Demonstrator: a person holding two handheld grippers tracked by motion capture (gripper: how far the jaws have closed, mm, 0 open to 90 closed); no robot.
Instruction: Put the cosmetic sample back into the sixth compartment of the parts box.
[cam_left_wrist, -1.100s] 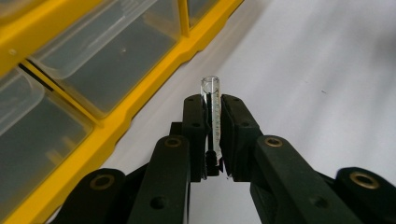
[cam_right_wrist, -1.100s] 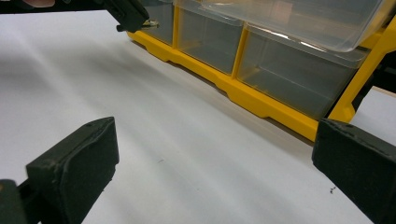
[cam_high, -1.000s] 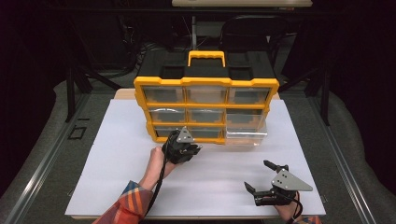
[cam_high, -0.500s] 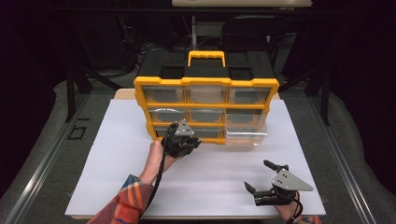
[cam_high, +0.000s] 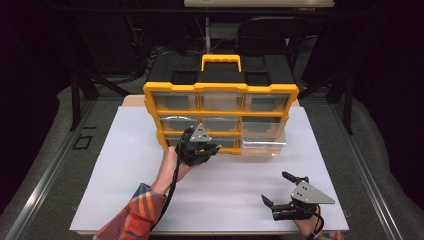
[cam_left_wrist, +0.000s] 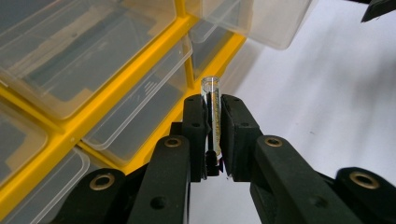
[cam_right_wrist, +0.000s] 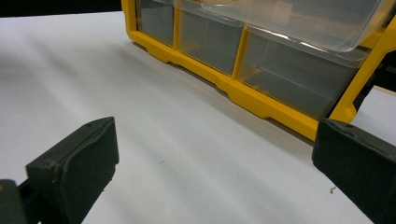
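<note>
Clear plastic vial (cam_left_wrist: 210, 109), slim and upright, pinched between the two black pads of the left gripper (cam_left_wrist: 211, 135) at centre frame of the left gripper view, open rim poking just above the pad tops, something thin and dark running down inside. Clamped tight, pads pressing on both sides of the tube. Seen from above at centre frame, left gripper (cam_high: 197, 148) held in a hand just in front of the lower drawers of the yellow organiser (cam_high: 220, 90), grey plate on top, cable trailing down along a plaid sleeve (cam_high: 137, 210). Just right of it, one clear drawer (cam_high: 262, 142) pulled out of the bottom row, overhanging the white tabletop (cam_high: 125, 175). Black top and yellow carry handle (cam_high: 221, 61) crowning the cabinet at upper centre. At lower right, well apart from the cabinet, right gripper (cam_high: 284, 189) resting low over the white surface, jaws spread wide with nothing between them.
</note>
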